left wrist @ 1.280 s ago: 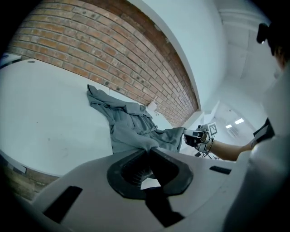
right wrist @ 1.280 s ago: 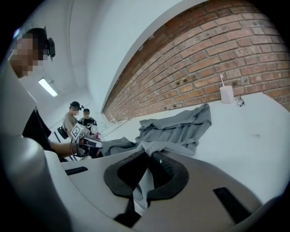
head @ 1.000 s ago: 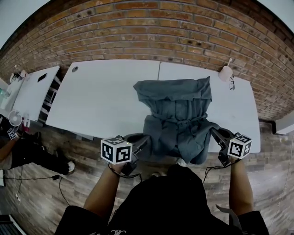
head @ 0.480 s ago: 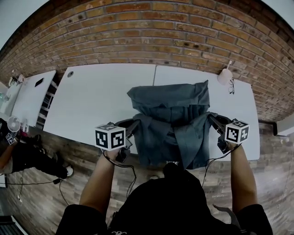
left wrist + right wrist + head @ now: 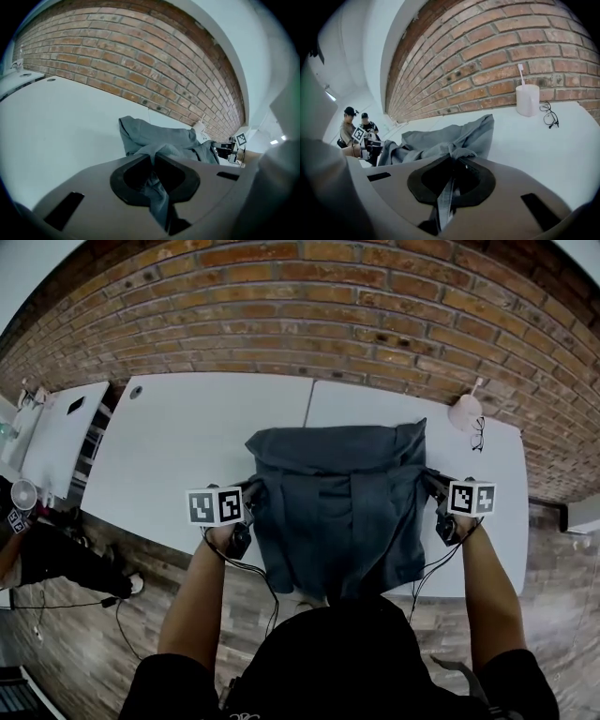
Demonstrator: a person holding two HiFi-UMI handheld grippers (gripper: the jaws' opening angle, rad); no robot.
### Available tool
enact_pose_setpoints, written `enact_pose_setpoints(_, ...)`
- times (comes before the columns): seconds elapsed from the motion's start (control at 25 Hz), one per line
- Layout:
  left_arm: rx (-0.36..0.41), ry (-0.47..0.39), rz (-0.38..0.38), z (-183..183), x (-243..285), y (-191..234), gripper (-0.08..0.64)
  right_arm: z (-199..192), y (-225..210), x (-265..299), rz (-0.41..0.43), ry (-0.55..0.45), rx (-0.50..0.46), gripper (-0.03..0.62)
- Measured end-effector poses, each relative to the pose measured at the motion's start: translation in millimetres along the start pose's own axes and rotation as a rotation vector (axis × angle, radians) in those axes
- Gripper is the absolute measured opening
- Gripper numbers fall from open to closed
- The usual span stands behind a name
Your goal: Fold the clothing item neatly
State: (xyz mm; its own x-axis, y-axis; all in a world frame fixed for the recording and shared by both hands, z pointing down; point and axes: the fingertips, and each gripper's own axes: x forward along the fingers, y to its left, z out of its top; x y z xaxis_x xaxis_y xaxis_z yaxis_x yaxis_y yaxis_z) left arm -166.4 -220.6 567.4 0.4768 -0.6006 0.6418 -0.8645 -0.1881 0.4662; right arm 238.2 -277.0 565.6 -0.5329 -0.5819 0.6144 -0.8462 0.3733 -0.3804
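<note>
left gripper (image 5: 251,491) and right gripper (image 5: 429,480) both clamped on the grey garment (image 5: 337,512); hem just carried in from the near edge over the white table (image 5: 187,437). fold nearly laid, release next.

The right gripper (image 5: 451,158) has its jaws pinched on a fold of the grey garment (image 5: 440,137) lying on the white desk (image 5: 529,145). Right of the garment stands a cup (image 5: 528,100), with glasses (image 5: 548,114) lying nearby.

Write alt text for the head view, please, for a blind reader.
A person holds a grey garment by its two sides, left gripper and right gripper shut on it, over a white table by a brick wall.
</note>
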Motion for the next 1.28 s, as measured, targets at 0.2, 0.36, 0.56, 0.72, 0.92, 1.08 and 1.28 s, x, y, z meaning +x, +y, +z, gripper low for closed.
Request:
enact_pose_setpoints(0.2,0.029,0.045,0.002,-7,15,8,0.039,-20,-19,17,-0.06,0.079,-0.047,0.043)
enact_pose_setpoints(0.36,0.034,-0.003,-0.011,2,1,15,0.19,-26,-25,5,-0.106,0.064,-0.066,0.193)
enact_pose_setpoints(0.56,0.043,-0.026,-0.011,-8,-30,17,0.193,-56,-14,-31,-0.066,0.074,-0.022,0.198)
enact_pose_setpoints(0.72,0.02,0.052,-0.085,-67,-49,2,0.216,-124,13,-58,-0.019,0.233,-0.129,0.198)
enact_pose_setpoints(0.92,-0.015,0.189,-0.174,-155,-58,-30,0.216,-183,36,-81,-0.036,0.326,-0.172,0.198)
enact_pose_setpoints(1.08,-0.072,0.242,-0.194,-200,-65,-41,0.216,-216,43,-88,-0.093,0.369,-0.173,0.198)
enact_pose_setpoints(1.28,-0.05,0.301,-0.176,-219,-66,-50,0.215,-223,38,-86,-0.245,0.373,-0.234,0.195)
